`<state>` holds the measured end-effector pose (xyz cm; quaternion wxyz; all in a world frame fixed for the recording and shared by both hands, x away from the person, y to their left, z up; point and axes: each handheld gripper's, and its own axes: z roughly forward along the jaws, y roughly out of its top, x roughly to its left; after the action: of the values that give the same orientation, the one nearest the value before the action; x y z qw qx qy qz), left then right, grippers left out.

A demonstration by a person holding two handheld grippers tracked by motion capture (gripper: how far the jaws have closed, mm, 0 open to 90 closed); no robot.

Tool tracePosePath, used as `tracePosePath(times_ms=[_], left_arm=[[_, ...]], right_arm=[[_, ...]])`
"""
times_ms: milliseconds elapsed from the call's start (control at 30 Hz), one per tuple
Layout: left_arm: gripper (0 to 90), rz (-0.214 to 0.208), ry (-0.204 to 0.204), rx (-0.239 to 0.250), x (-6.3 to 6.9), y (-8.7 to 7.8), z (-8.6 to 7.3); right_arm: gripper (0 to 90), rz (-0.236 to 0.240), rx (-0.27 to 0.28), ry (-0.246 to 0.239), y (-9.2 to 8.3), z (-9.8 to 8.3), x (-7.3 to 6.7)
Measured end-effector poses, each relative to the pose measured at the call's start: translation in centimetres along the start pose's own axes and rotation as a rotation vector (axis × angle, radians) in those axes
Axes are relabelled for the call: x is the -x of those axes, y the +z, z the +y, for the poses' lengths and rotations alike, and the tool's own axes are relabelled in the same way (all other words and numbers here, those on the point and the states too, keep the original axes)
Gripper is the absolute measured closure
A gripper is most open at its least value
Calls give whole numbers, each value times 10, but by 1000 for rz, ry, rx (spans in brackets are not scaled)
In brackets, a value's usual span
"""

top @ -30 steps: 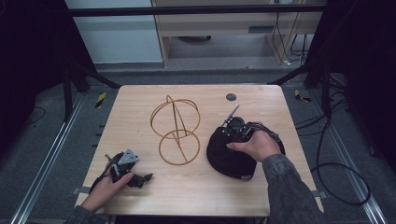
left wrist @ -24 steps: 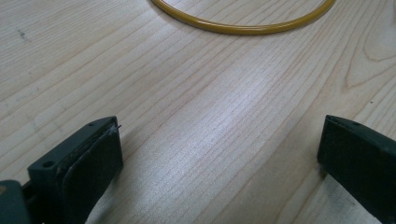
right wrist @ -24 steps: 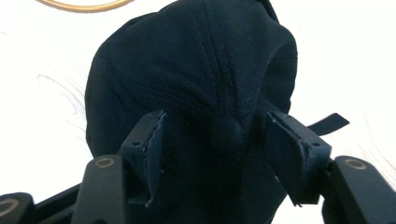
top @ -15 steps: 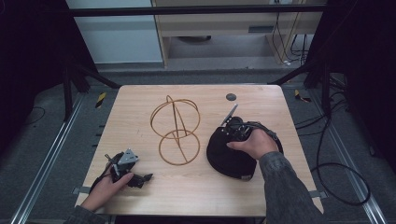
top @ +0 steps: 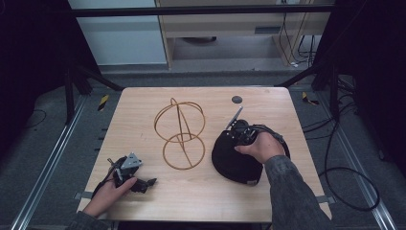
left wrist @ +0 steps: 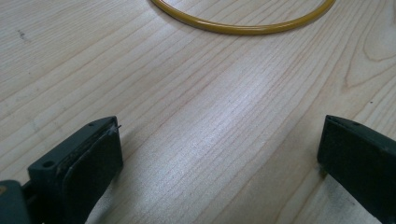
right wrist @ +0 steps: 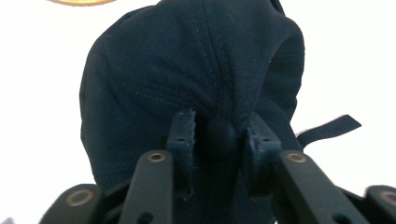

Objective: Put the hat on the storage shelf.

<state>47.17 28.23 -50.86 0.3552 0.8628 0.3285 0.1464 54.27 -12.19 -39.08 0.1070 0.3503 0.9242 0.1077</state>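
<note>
1. Nearest, at the table's (top: 143, 201) front-left edge, one left hand (top: 107, 194) rests with the left gripper (top: 143, 183) lying low on the wood. In the left gripper view its two black jaws stand wide apart with bare wood grain between them, holding nothing.
2. Just beyond those jaws in that view curves the base ring of the one gold wire frame (left wrist: 243, 25); the gripper is near the ring but apart from it.
3. On the right side lies one black cap (top: 234, 160), soft dark cloth with stitched seams running to a round button (right wrist: 220, 135) on the crown, and a strap end (right wrist: 329, 128) poking out at one side.
4. The right hand (top: 261, 146) rests on top of the cap, with the right gripper (right wrist: 219, 133) against it. In the right gripper view the two toothed jaws are nearly together, pinching the crown button between them.
5. Mid-table, left of the cap and apart from it, stands the wire frame (top: 181, 134): one flat ring on the wood and upright hoops crossing above it.
6. Farthest, near the table's back edge, sits one small dark round disc (top: 237, 99), well apart from the cap.
</note>
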Motion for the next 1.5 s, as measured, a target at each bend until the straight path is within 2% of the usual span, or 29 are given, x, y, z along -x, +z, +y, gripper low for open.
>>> tracePosePath(times_ms=[67, 100, 233, 267, 300, 400, 433, 467, 500, 567, 633, 667, 833, 1067, 1500], left_arm=[[0, 0, 0, 0, 0, 0, 0], [0, 0, 3, 0, 0, 0, 0], [0, 0, 3, 0, 0, 0, 0], [0, 1, 1, 0, 0, 0, 0], [0, 3, 0, 0, 0, 0, 0], [0, 2, -4, 0, 1, 0, 0], [0, 3, -4, 1, 1, 0, 0], [0, 3, -4, 0, 1, 0, 0], [0, 4, -4, 0, 1, 0, 0], [0, 4, -3, 0, 1, 0, 0], [0, 4, -1, 0, 1, 0, 0], [0, 4, -1, 0, 1, 0, 0], [0, 4, -2, 0, 1, 0, 0], [0, 5, -3, 0, 1, -1, 0], [0, 6, -4, 2, 1, 0, 0]], right_arm=[[710, 4, 4, -3, 0, 0, 1], [728, 11, 3, 18, -1, -1, 1], [754, 23, 8, 10, -3, -2, 3], [764, 29, 8, 25, -5, -2, 1], [767, 32, 18, 8, -6, -3, 1], [772, 32, 38, 11, -10, -4, 1], [776, 24, 63, 14, -17, -6, 1], [776, 24, 63, 14, -17, -6, 1], [777, 22, 96, 20, -25, -8, 3], [778, 25, 114, 29, -30, -9, 4], [778, 27, 163, 46, -44, -12, 5], [778, 27, 163, 46, -44, -12, 5], [780, 4, 238, 48, -66, -15, 5], [781, -1, 272, 34, -80, -15, 6], [781, -35, 354, 54, -112, -22, 11]])
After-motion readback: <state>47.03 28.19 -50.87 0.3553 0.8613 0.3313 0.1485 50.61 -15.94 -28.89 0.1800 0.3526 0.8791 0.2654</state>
